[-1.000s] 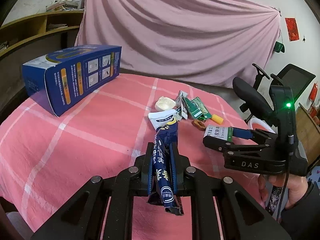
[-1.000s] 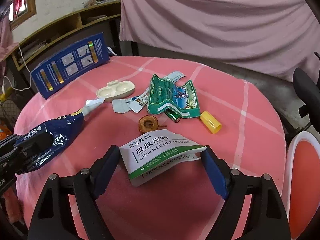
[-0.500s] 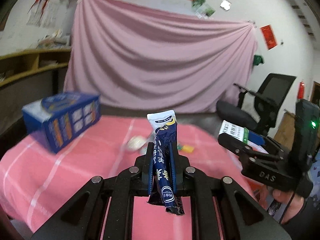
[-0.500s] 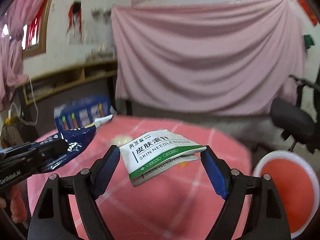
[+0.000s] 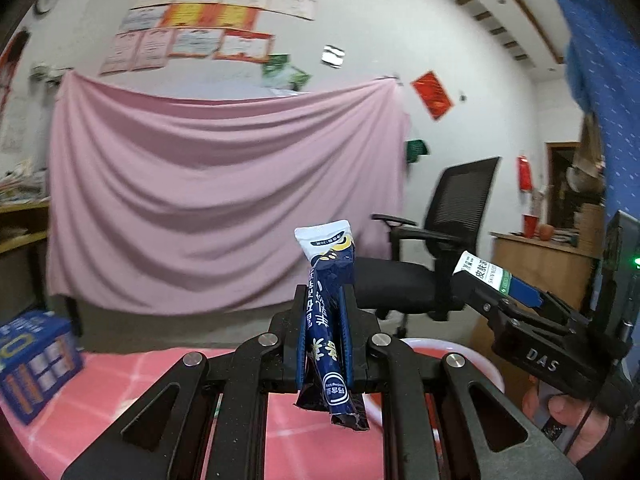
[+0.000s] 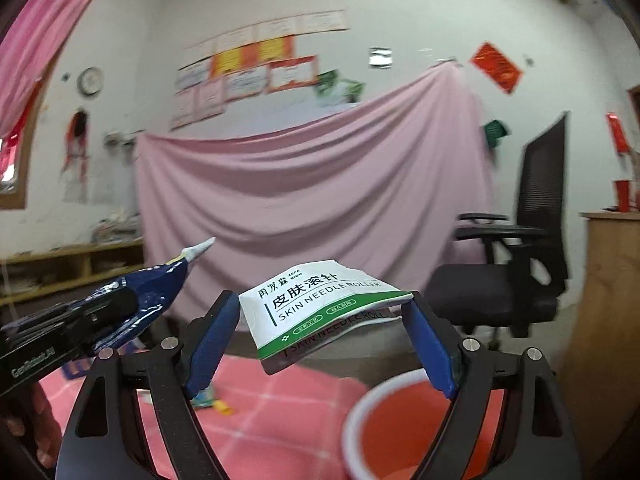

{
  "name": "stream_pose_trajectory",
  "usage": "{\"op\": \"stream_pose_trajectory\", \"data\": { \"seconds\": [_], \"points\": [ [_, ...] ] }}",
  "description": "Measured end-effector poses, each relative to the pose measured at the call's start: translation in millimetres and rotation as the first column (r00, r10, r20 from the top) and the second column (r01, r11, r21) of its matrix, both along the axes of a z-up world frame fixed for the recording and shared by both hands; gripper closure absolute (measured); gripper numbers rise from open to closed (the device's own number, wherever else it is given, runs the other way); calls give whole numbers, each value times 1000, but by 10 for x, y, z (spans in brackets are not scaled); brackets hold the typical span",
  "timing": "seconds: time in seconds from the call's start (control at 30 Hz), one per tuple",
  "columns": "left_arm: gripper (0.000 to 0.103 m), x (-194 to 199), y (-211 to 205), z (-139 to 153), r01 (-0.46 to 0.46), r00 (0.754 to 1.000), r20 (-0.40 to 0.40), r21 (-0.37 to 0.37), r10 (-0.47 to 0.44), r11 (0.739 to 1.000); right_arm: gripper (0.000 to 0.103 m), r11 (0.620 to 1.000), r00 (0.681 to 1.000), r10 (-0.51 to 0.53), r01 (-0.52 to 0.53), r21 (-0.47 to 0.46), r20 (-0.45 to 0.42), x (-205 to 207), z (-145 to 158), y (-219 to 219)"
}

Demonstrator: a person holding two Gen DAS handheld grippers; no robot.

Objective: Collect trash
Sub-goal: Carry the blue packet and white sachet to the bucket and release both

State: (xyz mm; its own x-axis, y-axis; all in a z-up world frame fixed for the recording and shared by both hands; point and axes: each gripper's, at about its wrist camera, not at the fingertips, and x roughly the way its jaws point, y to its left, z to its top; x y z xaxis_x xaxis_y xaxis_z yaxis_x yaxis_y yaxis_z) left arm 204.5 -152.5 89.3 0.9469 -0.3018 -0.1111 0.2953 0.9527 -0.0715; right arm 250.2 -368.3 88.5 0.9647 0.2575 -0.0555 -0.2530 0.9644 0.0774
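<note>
The dark blue snack wrapper (image 5: 328, 320) is up in the air, clenched upright in the left gripper (image 5: 325, 300) jaws. Next to it, the right gripper (image 6: 320, 332) has its jaws spread wide, grasping the white-and-green skin needle roller box (image 6: 320, 312) by both edges. Under them is the pink checked surface (image 6: 256, 432) and a red bin (image 6: 404, 432), with an office chair (image 5: 448, 248) behind.

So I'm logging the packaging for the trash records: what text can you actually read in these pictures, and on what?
"SKIN NEEDLE ROLLER", "皮肤滚针", small "ZEPA": white-and-green box, clamped between the right gripper jaws.
"DAS": right gripper body, seen from the left wrist view.
"GenRobot.AI", blurred: left gripper body, seen from the right wrist view.
Dark blue sachet in the left jaws: print too distorted to read.
Wall certificates and blue carton: too blurred.
</note>
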Motion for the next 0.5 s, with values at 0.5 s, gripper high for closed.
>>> {"op": "stream_pose_trajectory", "data": {
  "seconds": [0.5],
  "points": [
    [92,825,-942,-321,142,958,-252,-4,-138,990,20,983,968,-166,177,48,-186,354,-356,-846]
  ]
}}
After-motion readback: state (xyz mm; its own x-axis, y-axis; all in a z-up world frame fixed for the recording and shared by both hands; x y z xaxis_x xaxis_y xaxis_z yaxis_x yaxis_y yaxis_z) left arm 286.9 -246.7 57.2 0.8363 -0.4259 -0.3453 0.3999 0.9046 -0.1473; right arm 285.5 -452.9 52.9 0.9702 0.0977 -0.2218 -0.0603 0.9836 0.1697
